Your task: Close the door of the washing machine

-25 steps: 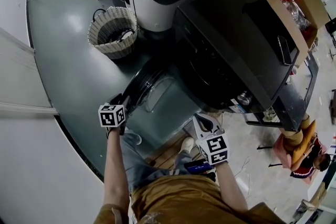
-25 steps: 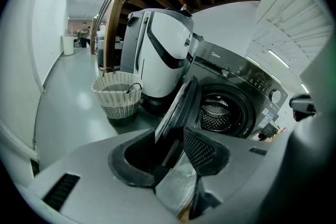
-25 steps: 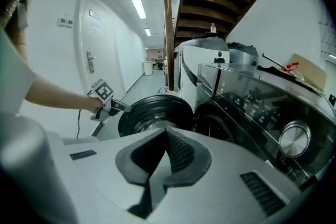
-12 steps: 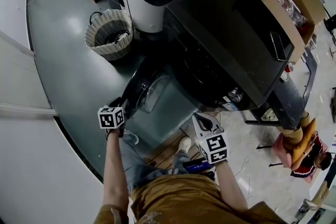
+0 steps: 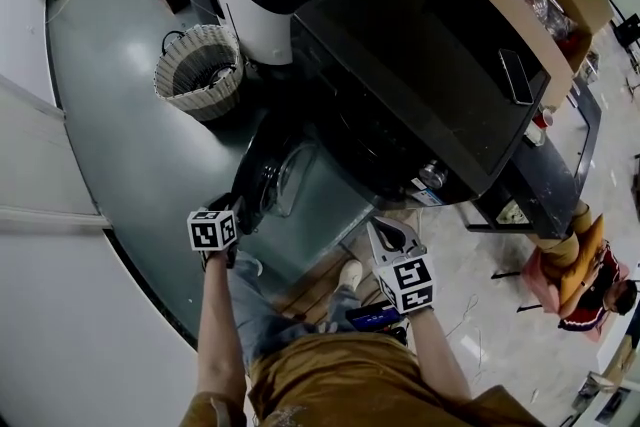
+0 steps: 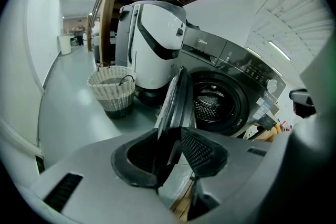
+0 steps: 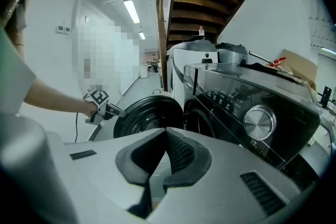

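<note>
Two grippers sit low in the head view, close to my body; the left gripper has its jaws apart, they have just been closing, and the thin outer rim of the washing machine door stands between them, though I cannot make out a firm press on it yet. The right gripper is closed with nothing in it, held just in front of the machine's lower right corner. The door hangs wide open to the left of the washing machine, its round glass facing my legs, and beyond it the drum opening is dark and uncovered. I judge the main risk to be the grip: I hold only the rim's edge, so a push at the wrong angle could let it slide out of the jaws and leave the door half swung. A weak push could bring it to the front without latching. My right gripper is near the opening and could be caught if it drifts left. Farther back a wicker basket stands on the floor, well clear of the swing
</note>
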A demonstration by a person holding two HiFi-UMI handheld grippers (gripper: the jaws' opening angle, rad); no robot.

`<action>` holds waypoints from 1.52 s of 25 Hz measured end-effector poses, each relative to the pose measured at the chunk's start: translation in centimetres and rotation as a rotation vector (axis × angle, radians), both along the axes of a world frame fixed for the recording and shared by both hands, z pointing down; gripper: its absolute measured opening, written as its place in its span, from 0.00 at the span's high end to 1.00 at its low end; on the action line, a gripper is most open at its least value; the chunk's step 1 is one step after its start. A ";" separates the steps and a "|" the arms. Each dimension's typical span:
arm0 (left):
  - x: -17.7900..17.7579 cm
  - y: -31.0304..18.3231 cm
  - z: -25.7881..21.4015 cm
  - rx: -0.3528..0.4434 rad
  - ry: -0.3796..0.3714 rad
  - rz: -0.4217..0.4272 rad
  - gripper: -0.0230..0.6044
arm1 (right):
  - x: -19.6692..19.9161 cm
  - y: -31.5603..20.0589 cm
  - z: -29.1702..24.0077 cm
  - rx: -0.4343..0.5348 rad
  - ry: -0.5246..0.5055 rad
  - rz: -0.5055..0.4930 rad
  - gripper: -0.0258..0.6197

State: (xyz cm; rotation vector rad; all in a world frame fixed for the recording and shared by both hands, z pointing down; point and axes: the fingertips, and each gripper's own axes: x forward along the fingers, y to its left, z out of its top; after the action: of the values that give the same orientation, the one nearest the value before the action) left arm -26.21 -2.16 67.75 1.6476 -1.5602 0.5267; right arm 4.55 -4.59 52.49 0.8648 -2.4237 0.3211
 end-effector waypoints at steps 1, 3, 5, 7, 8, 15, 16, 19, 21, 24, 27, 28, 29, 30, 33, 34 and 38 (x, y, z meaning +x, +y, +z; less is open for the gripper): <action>0.3 0.0 0.0 -0.003 -0.002 0.003 0.71 | 0.3 0.0 0.0 -0.001 -0.001 0.001 0.94; 1.0 0.0 0.0 -0.009 -0.007 0.010 0.72 | 0.8 0.0 0.1 -0.001 -0.004 0.001 0.94; 1.7 0.1 0.0 -0.016 -0.010 0.014 0.72 | 1.3 0.0 0.1 -0.002 -0.007 0.001 0.94; 2.4 0.2 -0.1 -0.018 -0.011 0.016 0.72 | 1.8 0.1 0.0 -0.001 -0.008 0.002 0.94; 2.8 0.3 -0.1 -0.018 -0.011 0.017 0.73 | 2.1 0.1 0.0 0.000 -0.008 0.003 0.94; 5.5 0.5 0.0 -0.033 -0.015 0.039 0.74 | 4.0 -0.2 -0.4 0.002 -0.054 0.026 0.94; 5.9 0.5 -0.1 -0.034 -0.014 0.044 0.74 | 4.3 -0.3 -0.6 0.000 -0.067 0.032 0.94; 6.8 0.4 -0.2 -0.036 -0.008 0.052 0.74 | 5.0 -0.3 -0.6 -0.002 -0.073 0.042 0.94; 7.4 0.3 -0.2 -0.037 -0.005 0.053 0.75 | 5.7 -0.4 -0.4 -0.004 -0.070 0.050 0.94; 8.3 0.4 -0.2 -0.040 0.002 0.056 0.75 | 6.8 -0.3 -0.1 -0.010 -0.068 0.065 0.94; 9.1 0.3 -0.2 -0.047 0.002 0.062 0.75 | 7.9 -0.4 0.1 -0.008 -0.067 0.081 0.94; 9.4 0.3 -0.2 -0.050 0.001 0.064 0.75 | 8.3 -0.4 0.1 -0.008 -0.068 0.088 0.94; 9.7 0.3 -0.2 -0.054 0.000 0.067 0.75 | 8.6 -0.5 0.1 -0.007 -0.070 0.096 0.94; 9.9 0.3 -0.2 -0.058 0.000 0.069 0.75 | 8.9 -0.6 0.1 -0.006 -0.073 0.104 0.94; 10.7 0.3 -0.2 -0.068 0.003 0.084 0.76 | 9.6 -0.7 0.1 -0.004 -0.083 0.124 0.94; 11.0 0.3 -0.2 -0.070 0.005 0.089 0.76 | 9.7 -0.7 0.1 -0.004 -0.084 0.129 0.94; 12.4 0.1 -0.2 -0.069 0.020 0.098 0.76 | 10.4 -1.0 0.1 0.004 -0.080 0.143 0.94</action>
State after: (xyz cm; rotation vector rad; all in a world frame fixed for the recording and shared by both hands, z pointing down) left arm -13.81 -2.09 67.56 1.6774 -1.4366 0.6073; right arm 14.98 -5.55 52.54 1.0477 -2.4413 0.4117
